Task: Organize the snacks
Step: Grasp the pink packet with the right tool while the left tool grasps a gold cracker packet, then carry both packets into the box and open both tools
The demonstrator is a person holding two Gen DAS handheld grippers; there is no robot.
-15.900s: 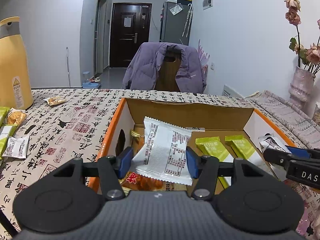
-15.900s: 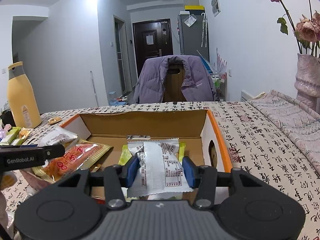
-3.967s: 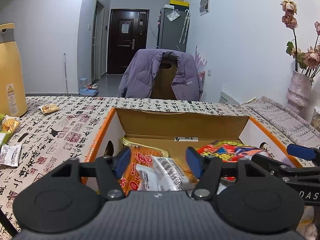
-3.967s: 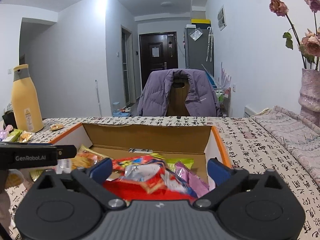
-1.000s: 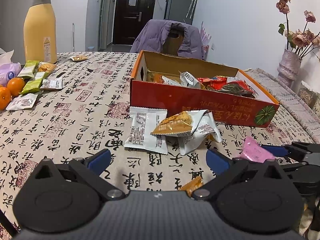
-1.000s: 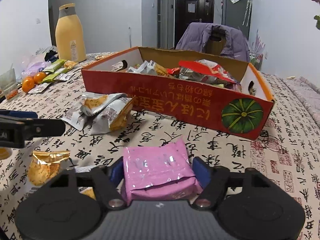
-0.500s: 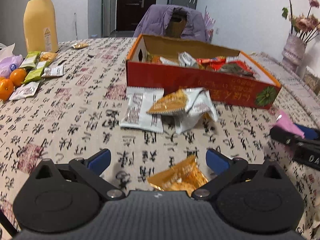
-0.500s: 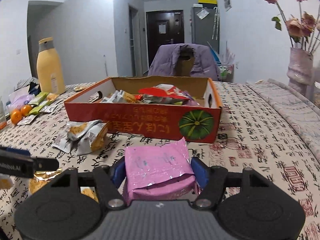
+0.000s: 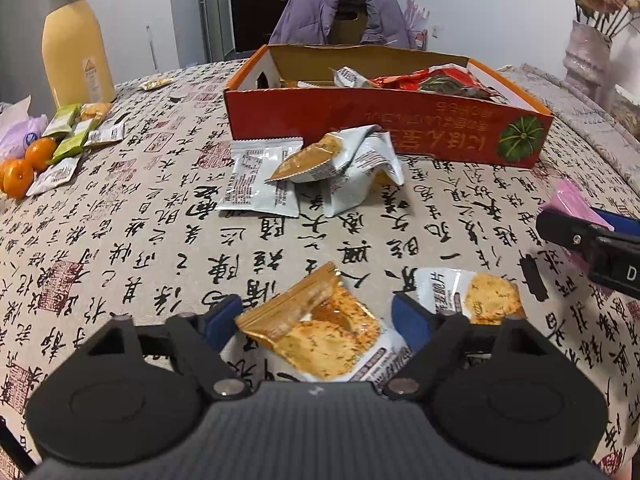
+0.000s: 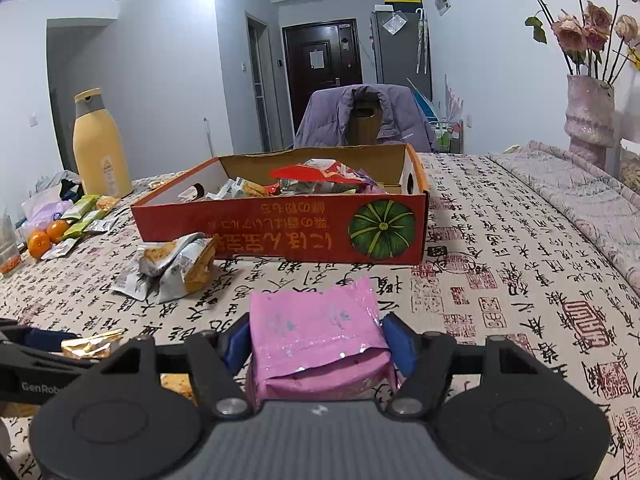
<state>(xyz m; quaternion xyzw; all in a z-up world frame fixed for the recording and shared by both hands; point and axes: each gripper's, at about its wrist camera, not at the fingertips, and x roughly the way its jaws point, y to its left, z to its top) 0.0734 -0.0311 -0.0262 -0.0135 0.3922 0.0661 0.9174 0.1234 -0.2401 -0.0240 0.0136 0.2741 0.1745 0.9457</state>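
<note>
My left gripper (image 9: 318,318) is open, low over the table, its jaws on either side of a golden snack packet (image 9: 316,326) that lies on a white cracker packet (image 9: 476,298). My right gripper (image 10: 316,340) is shut on a pink snack packet (image 10: 316,340), held above the table in front of the red snack box (image 10: 304,232). The box (image 9: 384,128) is full of mixed packets. The pink packet (image 9: 574,204) and right gripper also show at the right edge of the left wrist view.
A pile of white and golden packets (image 9: 312,168) lies in front of the box. Green bars, small packets and oranges (image 9: 24,164) sit at the far left by a yellow bottle (image 9: 76,60). A vase (image 10: 588,120) stands at the far right.
My left gripper has dropped forward and narrowed its opening around the golden packet. My right gripper has held the pink packet and risen slightly, facing the box.
</note>
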